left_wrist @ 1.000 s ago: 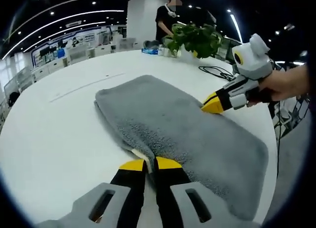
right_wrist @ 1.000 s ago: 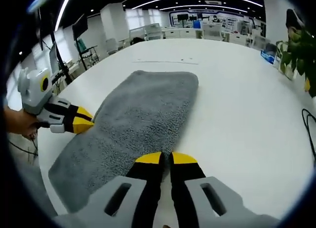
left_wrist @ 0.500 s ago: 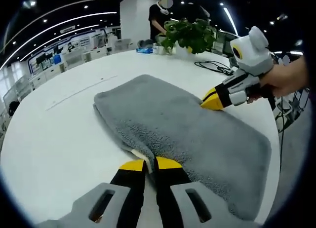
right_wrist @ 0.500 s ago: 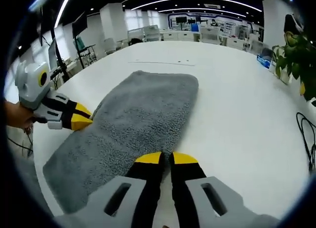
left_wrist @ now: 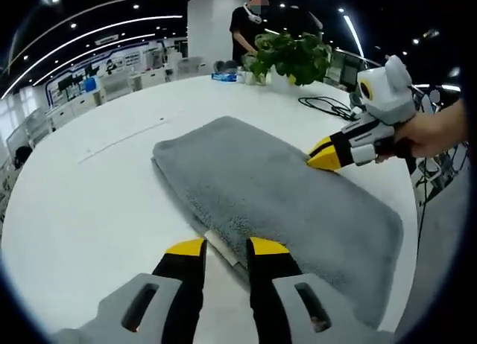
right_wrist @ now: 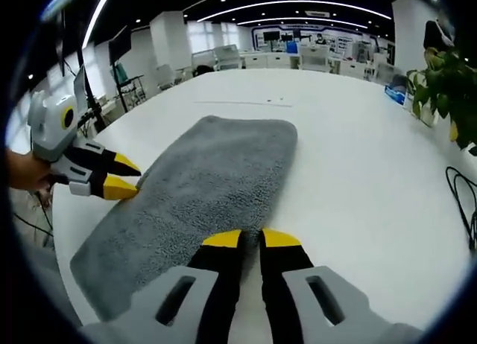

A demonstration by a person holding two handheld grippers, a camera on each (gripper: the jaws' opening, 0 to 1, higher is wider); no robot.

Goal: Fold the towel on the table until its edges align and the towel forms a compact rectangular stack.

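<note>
While the grey towel [left_wrist: 276, 191] lay flat as a long folded strip on the white tabletop [left_wrist: 82, 202], running out toward the tabletop's far edge, the left gripper [left_wrist: 227, 249] sat at one long side of it with its yellow-tipped jaws parted a little and nothing between them; a pale inner layer or label peeked out of the fold just ahead of those tips. Across the strip, in the right gripper view, the right gripper [right_wrist: 250, 240] had its jaws drawn nearly together right at the opposite long edge of the towel [right_wrist: 205, 184], and whether a pinch of pile was caught between them I could not tell.

The cloth looked thick, plush and limp, light enough to lift but sure to sag and drag, so the layers could easily slide apart. My read: the strip wanted one more fold across its length, and the sound grip would be at the two corners of a short end, taking both layers at once, low against the tabletop. A potted plant [left_wrist: 292, 57] and a black cable [left_wrist: 322, 106] sat well apart near the far edge.
</note>
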